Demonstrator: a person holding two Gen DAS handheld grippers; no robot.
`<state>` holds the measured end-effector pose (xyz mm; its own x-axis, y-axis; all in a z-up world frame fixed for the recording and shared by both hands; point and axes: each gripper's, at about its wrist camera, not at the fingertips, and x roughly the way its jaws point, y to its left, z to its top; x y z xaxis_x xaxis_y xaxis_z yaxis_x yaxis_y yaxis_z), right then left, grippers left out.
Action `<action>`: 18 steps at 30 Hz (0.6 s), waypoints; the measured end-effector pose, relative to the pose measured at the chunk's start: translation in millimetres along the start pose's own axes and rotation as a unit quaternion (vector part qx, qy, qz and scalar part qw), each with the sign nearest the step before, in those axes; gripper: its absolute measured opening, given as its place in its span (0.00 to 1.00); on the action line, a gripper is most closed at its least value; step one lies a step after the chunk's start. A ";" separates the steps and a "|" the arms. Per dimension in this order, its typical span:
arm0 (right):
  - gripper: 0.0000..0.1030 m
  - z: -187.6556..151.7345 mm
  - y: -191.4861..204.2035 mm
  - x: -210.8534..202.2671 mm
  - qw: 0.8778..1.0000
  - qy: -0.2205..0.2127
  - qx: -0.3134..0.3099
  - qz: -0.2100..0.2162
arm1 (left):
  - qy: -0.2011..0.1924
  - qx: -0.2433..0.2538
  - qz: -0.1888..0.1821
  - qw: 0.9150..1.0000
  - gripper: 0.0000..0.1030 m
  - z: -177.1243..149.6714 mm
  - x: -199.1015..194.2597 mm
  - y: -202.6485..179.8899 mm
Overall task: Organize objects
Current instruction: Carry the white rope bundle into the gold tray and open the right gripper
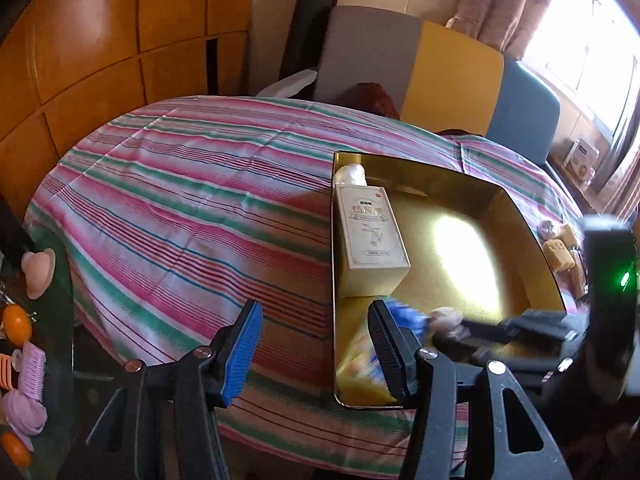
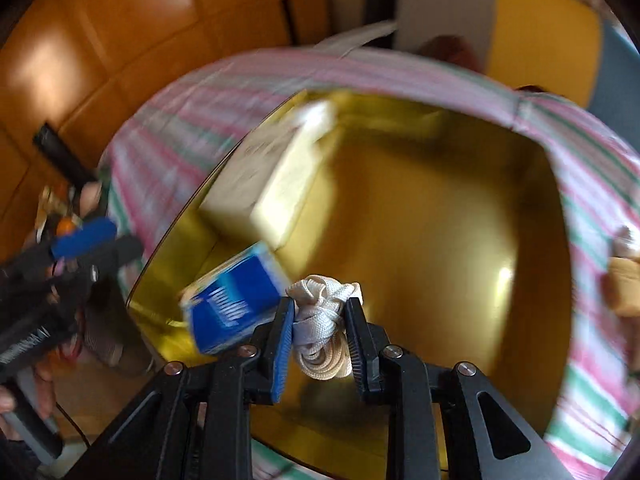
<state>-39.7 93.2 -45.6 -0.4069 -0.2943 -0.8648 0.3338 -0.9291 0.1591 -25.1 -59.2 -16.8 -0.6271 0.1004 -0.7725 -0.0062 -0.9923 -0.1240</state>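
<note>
In the right wrist view, the right claw (image 2: 319,334) is clenched on a bundle of white cord (image 2: 322,322), its blue pad pressing one side and the black pad the other. The bundle hangs over the near part of a gold tray (image 2: 440,216) (the picture is smeared by motion). Just left of the cord, a blue box (image 2: 232,300) lies tilted in the tray's near left corner. Farther in, a cream box (image 2: 276,184) lies along the left wall.

The left claw (image 1: 316,354) stands released, with nothing between its pads; its blue pad hangs over the striped cloth (image 1: 180,200), and its black pad over the tray's near left edge (image 1: 333,280). From this side the right claw (image 1: 500,330) reaches in from the right with the cord (image 1: 446,318) at its tip, low over the tray's near end, beside the blurred blue box (image 1: 404,312). Beyond them the cream box (image 1: 370,236) lies flat against the left wall, and a white wrapped object (image 1: 351,174) sits in the far left corner. The tray rests on the striped cloth that covers the worktop. Small yellow blocks (image 1: 560,252) lie on the cloth just right of the tray. Farther back stands a chair (image 1: 420,68) in grey, yellow and blue.
</note>
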 end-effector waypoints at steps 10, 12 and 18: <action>0.53 -4.7 23.3 6.7 0.997 -0.011 0.005 0.082 | -0.006 0.014 0.006 1.000 0.55 -0.5 -0.8 -4.2; 0.58 -5.0 16.4 -1.6 0.996 -0.020 0.008 0.081 | -0.008 0.017 0.010 1.000 0.54 -1.6 -2.7 -6.7; 0.73 -12.0 1.9 -28.7 0.997 -0.053 0.014 0.050 | -0.013 0.032 0.013 0.999 0.57 -3.4 -6.7 -17.1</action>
<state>-17.2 102.6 -26.2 -0.4614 -0.4062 -0.7887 0.3536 -0.8996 0.2565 -18.1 -42.6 -11.7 -0.6469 0.0741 -0.7589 -0.0400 -0.9972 -0.0632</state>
